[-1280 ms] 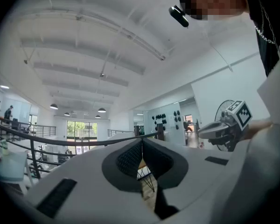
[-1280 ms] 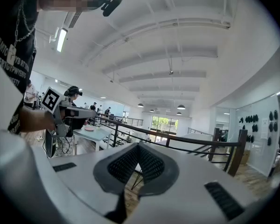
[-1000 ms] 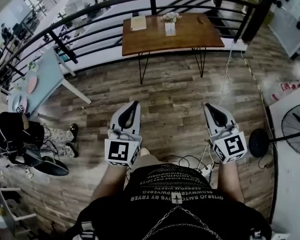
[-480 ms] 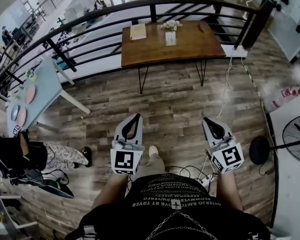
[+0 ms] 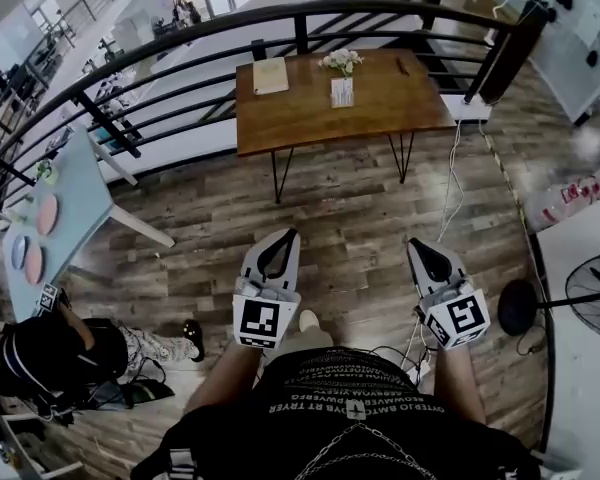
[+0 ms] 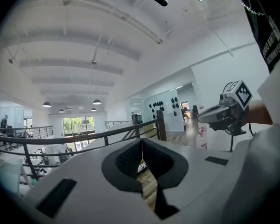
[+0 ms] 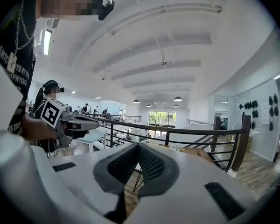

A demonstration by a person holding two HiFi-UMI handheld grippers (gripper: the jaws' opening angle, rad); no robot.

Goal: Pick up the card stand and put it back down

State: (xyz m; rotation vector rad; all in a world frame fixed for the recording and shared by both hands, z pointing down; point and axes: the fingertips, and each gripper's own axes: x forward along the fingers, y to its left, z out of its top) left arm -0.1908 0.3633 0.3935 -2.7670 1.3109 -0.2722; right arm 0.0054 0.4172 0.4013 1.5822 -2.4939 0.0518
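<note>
The card stand point(image 5: 342, 91) is a small upright white card on the wooden table point(image 5: 400, 88) far ahead, by the railing. A small bunch of pale flowers point(image 5: 340, 61) stands just behind it. My left gripper point(image 5: 287, 238) and right gripper point(image 5: 416, 247) are held low over the plank floor, well short of the table. Both are shut with nothing between their jaws. In the left gripper view the left gripper's pads point(image 6: 142, 148) meet, and the right gripper point(image 6: 204, 117) shows at the side. The right gripper view shows the right gripper's point(image 7: 137, 148) pads closed too.
A tan notebook point(image 5: 271, 75) lies on the table's left part. A black railing point(image 5: 180, 36) runs behind the table. At the left stand a light blue table point(image 5: 75, 183) with plates and a crouched person point(image 5: 50, 358). A fan point(image 5: 585, 293) and cables point(image 5: 448, 183) are at the right.
The view has shifted toward the wooden table as I step forward. The person at the left has slid down and back in the frame. Both grippers stay shut, held in front of me.
</note>
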